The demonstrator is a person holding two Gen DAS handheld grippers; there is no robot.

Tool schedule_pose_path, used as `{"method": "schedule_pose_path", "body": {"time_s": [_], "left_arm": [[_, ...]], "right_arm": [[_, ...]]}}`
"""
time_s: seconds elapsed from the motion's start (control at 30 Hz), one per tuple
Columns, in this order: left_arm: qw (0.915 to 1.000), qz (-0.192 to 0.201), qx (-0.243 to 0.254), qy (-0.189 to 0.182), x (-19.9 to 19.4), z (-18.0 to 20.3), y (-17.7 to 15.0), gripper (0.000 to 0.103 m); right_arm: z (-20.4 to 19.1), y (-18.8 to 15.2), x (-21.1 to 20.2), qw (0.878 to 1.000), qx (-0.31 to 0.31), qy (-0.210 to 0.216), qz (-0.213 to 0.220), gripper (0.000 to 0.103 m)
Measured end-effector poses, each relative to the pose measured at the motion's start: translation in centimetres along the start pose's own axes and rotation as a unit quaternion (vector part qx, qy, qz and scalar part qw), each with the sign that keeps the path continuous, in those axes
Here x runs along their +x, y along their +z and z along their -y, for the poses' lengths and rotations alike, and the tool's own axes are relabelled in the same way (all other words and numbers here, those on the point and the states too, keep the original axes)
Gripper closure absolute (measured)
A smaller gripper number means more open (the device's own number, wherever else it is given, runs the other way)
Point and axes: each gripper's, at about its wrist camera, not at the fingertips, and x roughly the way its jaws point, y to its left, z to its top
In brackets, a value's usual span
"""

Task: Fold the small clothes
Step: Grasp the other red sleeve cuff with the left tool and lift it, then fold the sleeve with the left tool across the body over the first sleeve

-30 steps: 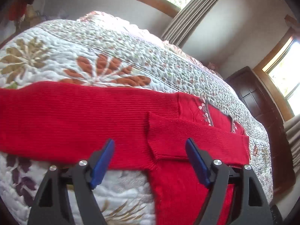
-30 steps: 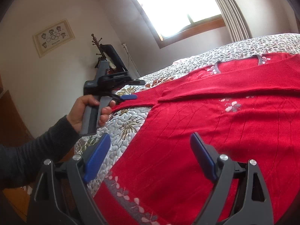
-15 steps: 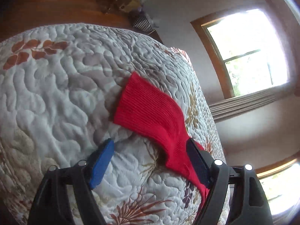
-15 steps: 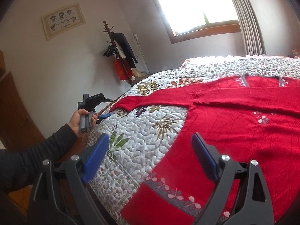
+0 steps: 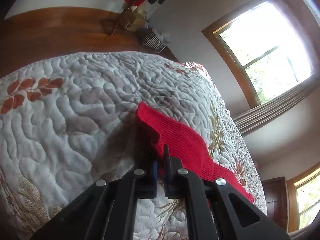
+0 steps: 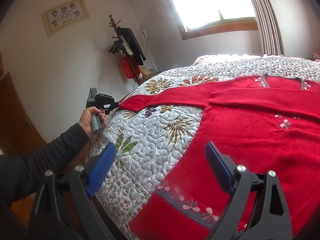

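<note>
**Sleeve cuff pinched ahead of the fold**

The red sweater lies flat, front up, on the quilted bed, its body spread toward the near edge and its neckline toward the window. One sleeve already lies folded across the chest; the other sleeve stretches straight out over the quilt toward the bed's edge. This layout suggests a sleeves-in fold in which the outstretched sleeve is the next part to bring over the body.

The left hand-held gripper has its jaws drawn together on the edge of the cuff, with red knit pinched between the blue pads; the fabric rises slightly from the quilt at the grip. Holding the sleeve at its very end probably lets its whole length be carried across in one sweep. In the right wrist view, the person's hand holds this tool at the sleeve tip.

The right hand-held gripper stands wide, holding nothing. It hovers over the hem corner at the near edge of the bed; whether it touches the knit cannot be told.
</note>
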Motion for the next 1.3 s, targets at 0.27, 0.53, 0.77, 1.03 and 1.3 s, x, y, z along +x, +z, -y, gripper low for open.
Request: {"method": "schedule_pose_path", "body": {"time_s": [0.27, 0.53, 0.77, 1.03, 1.3], "left_arm": [[0.9826, 0.024, 0.160, -0.091, -2.6, 17.8, -2.4, 0.100], [0.9311, -0.043, 0.309, -0.190, 0.3, 36.3, -14.9, 0.100], [0.9073, -0.144, 0.341, -0.199, 7.3, 41.3, -28.3, 0.100], [0.8800, -0.229, 0.360, -0.208, 10.6, 39.4, -37.8, 0.060], [0.8963, -0.201, 0.310, -0.245, 4.9, 29.7, -29.7, 0.018]], "right_arm": [[3.2, -0.9, -1.8, 0.999, 0.044, -0.008, 0.002, 0.013], [8.6, -1.6, -5.3, 0.991, 0.121, -0.046, 0.023, 0.013], [13.5, -2.3, -8.4, 0.982, 0.167, -0.074, 0.039, 0.013], [19.5, -0.4, -9.9, 0.969, 0.225, -0.095, 0.041, 0.012], [29.3, 6.5, -3.3, 0.939, 0.342, 0.041, -0.019, 0.033]]}}
